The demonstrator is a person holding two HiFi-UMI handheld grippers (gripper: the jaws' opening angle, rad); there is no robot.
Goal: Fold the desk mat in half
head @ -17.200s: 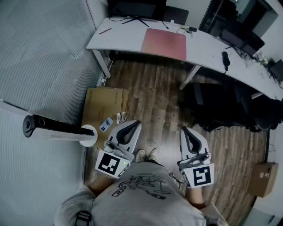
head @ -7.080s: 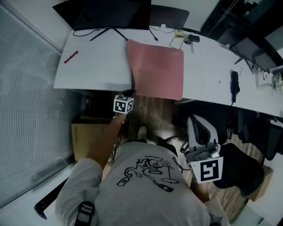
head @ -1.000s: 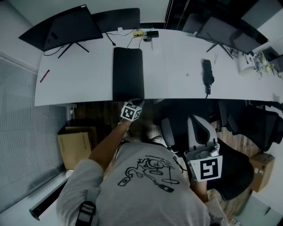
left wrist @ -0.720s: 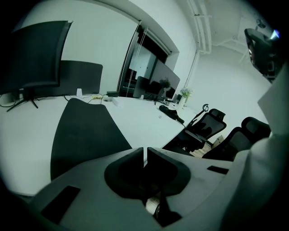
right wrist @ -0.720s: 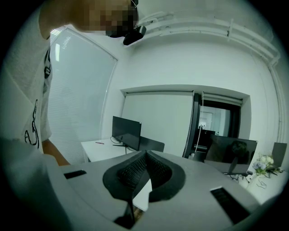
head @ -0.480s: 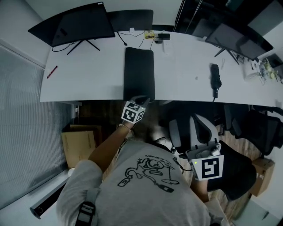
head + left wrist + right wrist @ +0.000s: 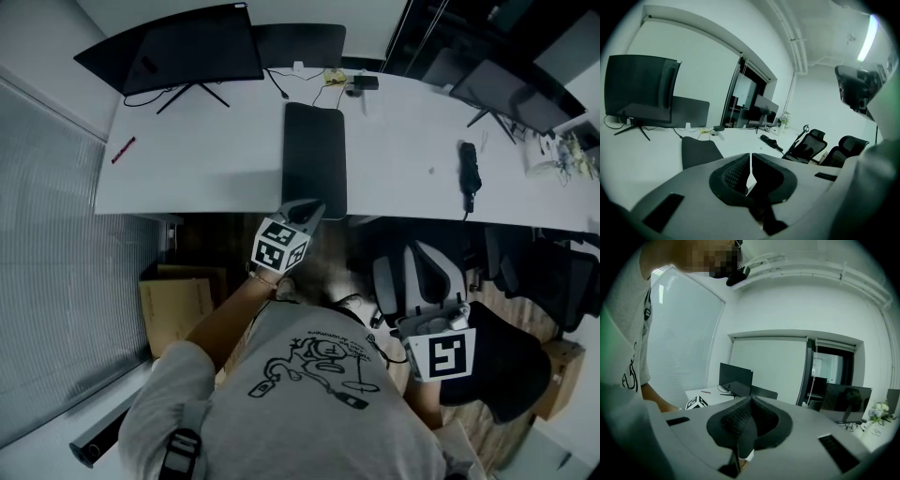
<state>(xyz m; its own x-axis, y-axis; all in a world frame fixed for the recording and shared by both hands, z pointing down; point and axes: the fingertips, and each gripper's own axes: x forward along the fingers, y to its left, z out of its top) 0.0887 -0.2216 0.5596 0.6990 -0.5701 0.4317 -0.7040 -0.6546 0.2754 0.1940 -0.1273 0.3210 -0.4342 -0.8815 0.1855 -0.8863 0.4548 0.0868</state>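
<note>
2 grippers: left gripper [image 7: 750, 159] jaws just closed together, nothing between, near desk mat [image 7: 314, 159]; right gripper [image 7: 751, 401] jaws pressed together.

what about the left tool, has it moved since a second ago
Yes. The left tool has risen above the folded desk mat's near edge, toward the camera; its jaws have just been closing, with nothing between them.

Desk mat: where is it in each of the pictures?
Head view: the desk mat is the dark strip in the middle of the white desk, just ahead of the left gripper.
Left gripper view: lower left, lying flat, just above the jaws.
Right gripper view: not in it.
Shared landmark: the black monitor, left of the mat in the left gripper view, centre-left in the right gripper view.
</note>
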